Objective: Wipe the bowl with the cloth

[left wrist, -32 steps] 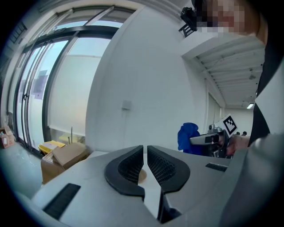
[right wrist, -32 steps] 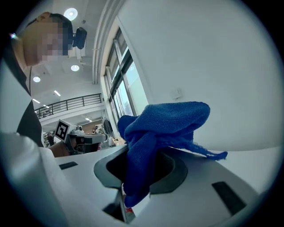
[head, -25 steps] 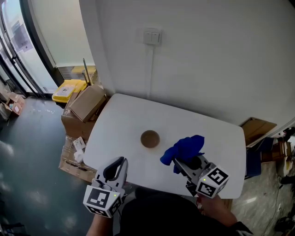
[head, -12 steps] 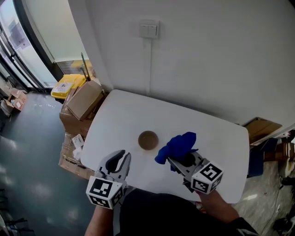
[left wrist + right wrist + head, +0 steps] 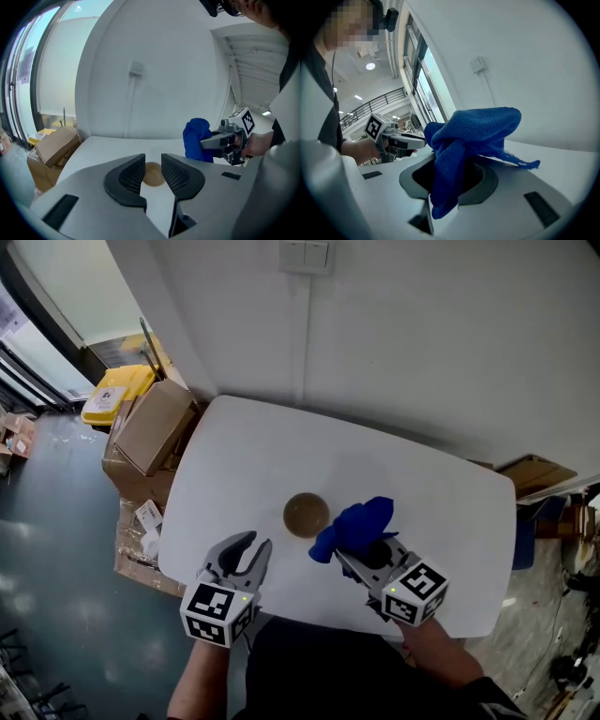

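Two spots give me trouble. First, the pads of my right claw (image 5: pixel 450 174) are buried under the blue cloth (image 5: pixel 474 125), so I see only the grey housing round them. The claw is closed on the cloth, which bunches up out of the grip and drapes back over it, one frayed corner trailing off to the side. Second, in the left gripper view the bowl (image 5: pixel 152 174) shows only as a tan sliver in the gap of my left claw (image 5: pixel 153 161). The jaws cut off the rest, and I cannot make out its inside from there.

That left claw stands part open, its jaws having just been opening, with nothing between them. The bowl sits on the white surface (image 5: pixel 246 457) ahead of its tips, apart from them. From the head view the bowl is small, round and brown, ahead and inward of the left claw and near the cloth in the right claw.

Each claw's marker cube (image 5: pixel 217 613) bears black-and-white square patterns, no words. Labels on the cardboard boxes (image 5: pixel 148 429) past the surface's edge, beyond my left claw, are too small to read.
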`<state>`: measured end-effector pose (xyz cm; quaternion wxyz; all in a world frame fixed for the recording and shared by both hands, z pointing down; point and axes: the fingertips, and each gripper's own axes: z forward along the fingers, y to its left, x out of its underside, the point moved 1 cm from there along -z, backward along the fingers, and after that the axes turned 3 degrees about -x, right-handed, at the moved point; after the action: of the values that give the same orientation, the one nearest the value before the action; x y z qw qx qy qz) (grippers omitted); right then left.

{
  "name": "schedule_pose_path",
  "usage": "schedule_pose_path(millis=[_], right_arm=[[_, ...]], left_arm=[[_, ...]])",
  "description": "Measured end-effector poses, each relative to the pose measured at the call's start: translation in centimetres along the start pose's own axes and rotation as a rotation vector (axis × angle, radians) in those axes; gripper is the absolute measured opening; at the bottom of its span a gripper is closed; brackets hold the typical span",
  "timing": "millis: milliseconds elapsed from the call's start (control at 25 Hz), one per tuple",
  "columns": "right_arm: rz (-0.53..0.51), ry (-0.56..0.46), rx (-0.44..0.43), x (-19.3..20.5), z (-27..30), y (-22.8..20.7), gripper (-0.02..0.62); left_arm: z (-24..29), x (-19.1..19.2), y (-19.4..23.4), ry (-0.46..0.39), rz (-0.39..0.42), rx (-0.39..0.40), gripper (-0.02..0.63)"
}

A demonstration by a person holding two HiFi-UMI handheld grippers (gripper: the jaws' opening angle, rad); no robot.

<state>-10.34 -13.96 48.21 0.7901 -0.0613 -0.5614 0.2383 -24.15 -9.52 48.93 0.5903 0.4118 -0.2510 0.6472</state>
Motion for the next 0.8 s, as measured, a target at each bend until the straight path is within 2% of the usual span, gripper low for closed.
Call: schedule_pose_path(millis=[200,520,800], right_arm=[[0.029,0.046,0.010,1.5,1.9,-1.0,0.089],[0.044,0.107,-0.002,2.9,4.4,-2.2,0.089],[0.067,0.157,-0.023,4.0,6.1,-3.1,0.089]], left_arm=[[3.5,2.1,1.2,0.077,-0.051,0.061,0.146],[8.8,5.5,2.5,0.189,-0.070,0.096,0.176],[13.8,7.8,3.5,0.301,-0.025,0.110,0.196]])
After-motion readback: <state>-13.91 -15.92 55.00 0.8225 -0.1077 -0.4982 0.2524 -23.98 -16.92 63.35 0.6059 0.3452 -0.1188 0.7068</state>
